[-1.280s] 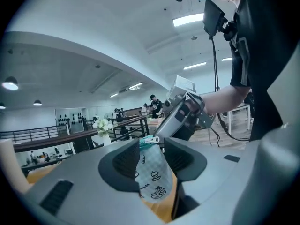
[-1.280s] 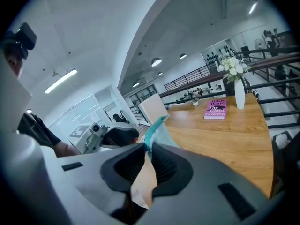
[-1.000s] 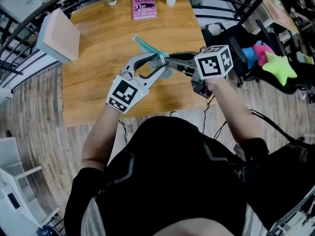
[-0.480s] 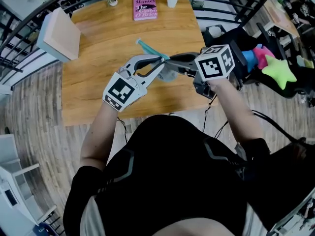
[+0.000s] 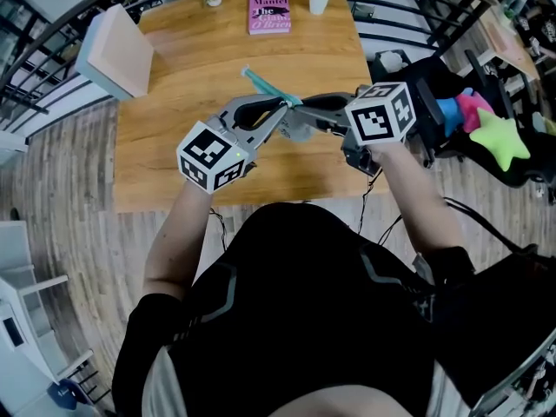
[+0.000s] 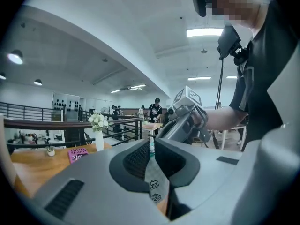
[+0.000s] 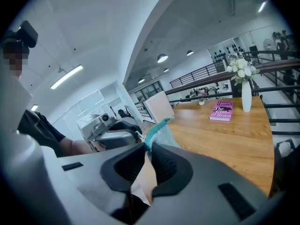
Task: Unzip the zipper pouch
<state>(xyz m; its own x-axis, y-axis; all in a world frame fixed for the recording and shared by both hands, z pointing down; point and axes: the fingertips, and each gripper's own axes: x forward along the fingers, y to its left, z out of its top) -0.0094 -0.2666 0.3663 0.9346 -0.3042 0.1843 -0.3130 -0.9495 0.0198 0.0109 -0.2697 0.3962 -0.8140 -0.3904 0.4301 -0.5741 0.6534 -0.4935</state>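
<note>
With the zipper pouch [image 5: 298,129] held above the counter's [image 5: 174,68] near edge, right gripper [image 7: 146,153] fingers clamped on its fabric and left gripper [image 6: 151,150] fingers just closed onto its printed strip [image 6: 154,182], I should steady the right and draw the left straight along the teal zipper [image 5: 261,83].

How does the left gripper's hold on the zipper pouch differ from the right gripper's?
The left gripper pinches a grey printed tab, its jaws having just been closing onto it; the right gripper clamps a pale flap of the zipper pouch. The left gripper reaches in from the person's left, the right gripper from the right. Both are shut, holding it above the wooden table.
</note>
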